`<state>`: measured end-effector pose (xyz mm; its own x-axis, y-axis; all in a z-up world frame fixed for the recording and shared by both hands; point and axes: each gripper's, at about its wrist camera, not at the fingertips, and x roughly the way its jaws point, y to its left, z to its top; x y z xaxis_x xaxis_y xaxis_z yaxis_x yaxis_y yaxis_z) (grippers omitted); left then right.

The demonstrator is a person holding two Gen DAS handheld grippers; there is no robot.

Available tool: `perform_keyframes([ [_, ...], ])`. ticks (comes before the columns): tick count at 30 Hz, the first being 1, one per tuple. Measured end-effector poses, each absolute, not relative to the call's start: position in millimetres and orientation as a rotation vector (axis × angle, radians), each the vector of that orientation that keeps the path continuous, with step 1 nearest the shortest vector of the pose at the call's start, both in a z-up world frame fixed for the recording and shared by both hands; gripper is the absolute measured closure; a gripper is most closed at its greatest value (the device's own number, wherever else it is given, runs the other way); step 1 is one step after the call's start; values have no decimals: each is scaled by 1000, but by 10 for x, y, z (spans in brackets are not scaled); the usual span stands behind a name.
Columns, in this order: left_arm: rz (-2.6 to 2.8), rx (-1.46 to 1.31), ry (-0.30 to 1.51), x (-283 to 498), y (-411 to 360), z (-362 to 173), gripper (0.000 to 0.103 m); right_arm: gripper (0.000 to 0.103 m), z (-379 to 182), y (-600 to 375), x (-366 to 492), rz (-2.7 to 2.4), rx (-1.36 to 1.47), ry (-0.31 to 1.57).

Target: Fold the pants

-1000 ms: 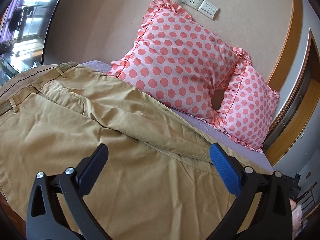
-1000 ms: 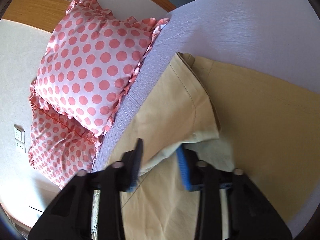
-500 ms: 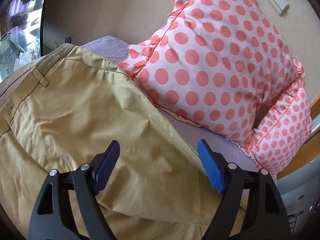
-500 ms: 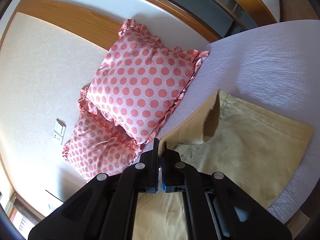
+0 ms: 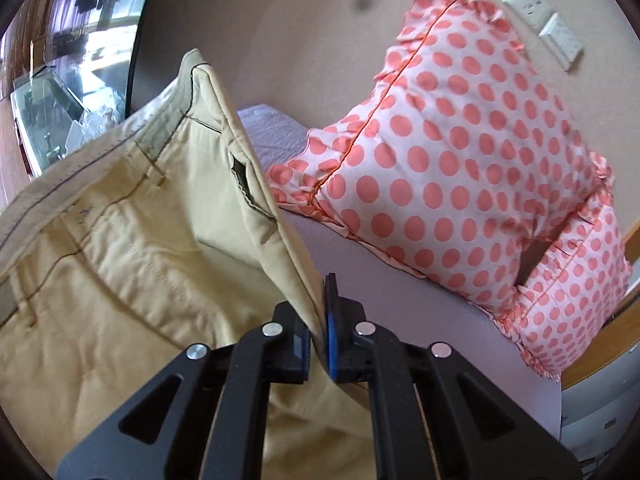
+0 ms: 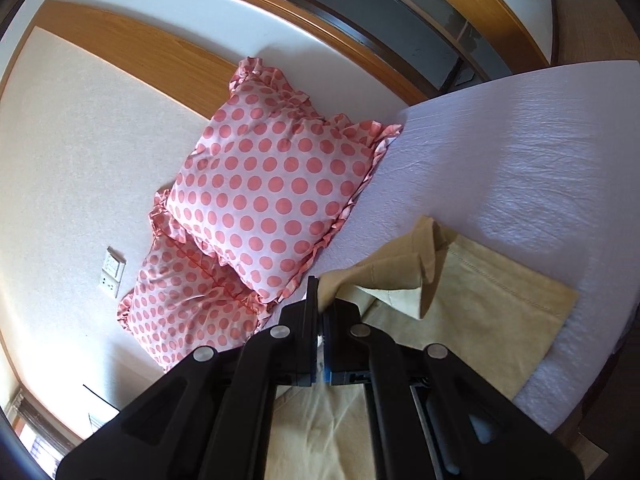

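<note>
Left gripper (image 5: 318, 334) clenches the pants (image 5: 132, 248) side edge. Right gripper (image 6: 320, 334) clenches the hem ahead, lifting one leg for folding.

Matt tan cotton-like pants (image 5: 132, 248); frilled, dotted cloth pillows (image 6: 272, 192); lilac sheet (image 6: 500, 168), perhaps finely ribbed; glossy wood trim (image 6: 132, 48) upper left.

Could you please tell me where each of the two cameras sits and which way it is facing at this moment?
Left wrist: on the left gripper, looking along its fingers toward the waistband end of the pants and the wall; only the shut black fingers show, clamped on the pants' edge.
Right wrist: on the right gripper, looking over the leg hem end toward the headboard wall; its shut fingers pinch the fabric.
Shared: the pants, the polka-dot pillows, the lilac bedsheet, the wall sockets.
</note>
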<state>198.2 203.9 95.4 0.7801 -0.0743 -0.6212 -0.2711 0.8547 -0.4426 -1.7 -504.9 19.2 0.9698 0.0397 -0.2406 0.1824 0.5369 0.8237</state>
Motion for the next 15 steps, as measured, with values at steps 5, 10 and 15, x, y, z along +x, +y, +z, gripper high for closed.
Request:
perform_keyframes([
  [5,153,-521,596,461,2093,715,94,101,-2,-5171,-170,-184,991,297],
  [10,190,-621,688,-101,2113,119,95,101,-288,-5230,-228,-248,1036,379],
  [15,164,-649,656,-182,2167,133,88,101,-369,-5240,-307,-245,1059,386],
])
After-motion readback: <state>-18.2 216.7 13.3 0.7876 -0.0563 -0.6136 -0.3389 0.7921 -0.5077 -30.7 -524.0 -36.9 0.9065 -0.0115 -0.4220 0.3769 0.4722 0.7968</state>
